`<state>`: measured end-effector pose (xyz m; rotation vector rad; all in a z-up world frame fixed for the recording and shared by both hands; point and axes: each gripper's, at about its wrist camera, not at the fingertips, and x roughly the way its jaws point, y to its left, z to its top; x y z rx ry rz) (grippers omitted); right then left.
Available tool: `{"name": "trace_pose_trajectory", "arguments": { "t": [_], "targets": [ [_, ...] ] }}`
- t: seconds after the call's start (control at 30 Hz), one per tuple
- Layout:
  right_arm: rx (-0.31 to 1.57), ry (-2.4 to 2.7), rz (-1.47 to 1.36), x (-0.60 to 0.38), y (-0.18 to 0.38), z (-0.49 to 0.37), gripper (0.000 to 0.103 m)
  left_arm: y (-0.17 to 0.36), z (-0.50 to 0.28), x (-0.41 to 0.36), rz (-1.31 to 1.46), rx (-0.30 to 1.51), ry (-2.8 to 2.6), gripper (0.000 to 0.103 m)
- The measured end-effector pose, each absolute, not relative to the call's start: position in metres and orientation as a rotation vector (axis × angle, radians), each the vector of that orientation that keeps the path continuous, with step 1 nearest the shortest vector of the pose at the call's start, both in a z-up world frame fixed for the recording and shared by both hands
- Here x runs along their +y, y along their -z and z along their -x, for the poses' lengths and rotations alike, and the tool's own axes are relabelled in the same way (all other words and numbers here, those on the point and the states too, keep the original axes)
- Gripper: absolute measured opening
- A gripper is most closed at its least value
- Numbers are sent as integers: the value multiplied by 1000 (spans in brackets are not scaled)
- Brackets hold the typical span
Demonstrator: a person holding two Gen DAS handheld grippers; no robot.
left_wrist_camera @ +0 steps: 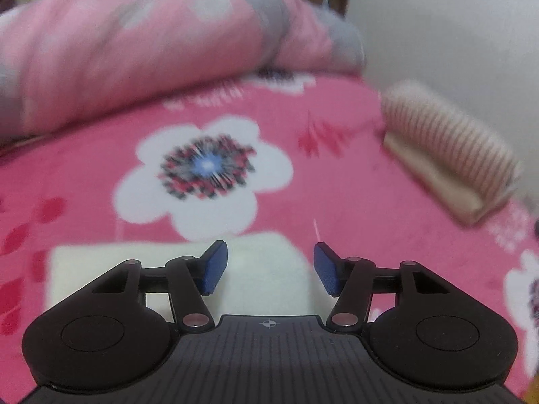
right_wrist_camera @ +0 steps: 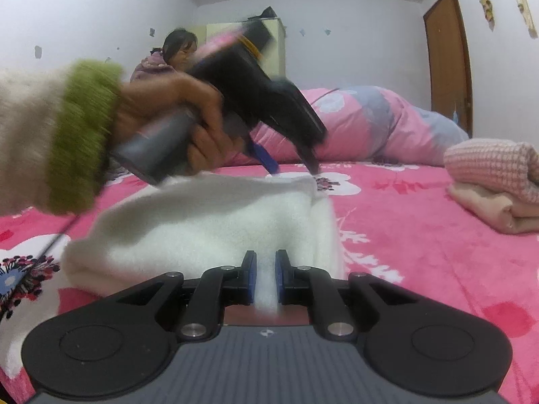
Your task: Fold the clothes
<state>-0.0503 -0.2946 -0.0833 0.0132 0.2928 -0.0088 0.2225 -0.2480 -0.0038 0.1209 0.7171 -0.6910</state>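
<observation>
A white fleece garment (right_wrist_camera: 209, 222) lies folded on the pink flowered bed cover (right_wrist_camera: 421, 235). My right gripper (right_wrist_camera: 266, 276) is shut on the near edge of the white garment. My left gripper (left_wrist_camera: 270, 266) is open and empty, just above the far edge of the same white garment (left_wrist_camera: 266, 269). In the right wrist view the left gripper (right_wrist_camera: 293, 170) is held by a hand and points down at the garment's far edge.
A folded pink striped garment on a beige one (left_wrist_camera: 451, 155) lies at the right of the bed, also in the right wrist view (right_wrist_camera: 495, 185). A rolled pink and grey quilt (left_wrist_camera: 151, 50) lies along the back. A person (right_wrist_camera: 175, 54) sits behind. A brown door (right_wrist_camera: 448, 54) is at the right.
</observation>
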Motion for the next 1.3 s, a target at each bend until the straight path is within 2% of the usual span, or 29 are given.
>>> {"name": "trace_pose_trajectory", "arguments": {
  "t": [0.2,0.47,0.77,0.97,1.23,1.3],
  "targets": [
    [171,-32,26,-286,68,76,12,-16,-167,-161,-70,631,609,65],
    [392,28,-6,-309,58,59,8,20,-115,-89,51,681,463,67],
    [395,-11,-120,-320,11,52,10,39,-95,-81,12,723,449,68],
    [630,-21,-93,-314,48,28,7,58,-83,-88,-46,732,441,69],
    [514,-58,0,-292,-7,6,8,59,-78,-97,-128,712,421,70],
    [524,-63,12,-293,-5,-8,9,59,-76,-101,-162,702,413,70]
  ]
}}
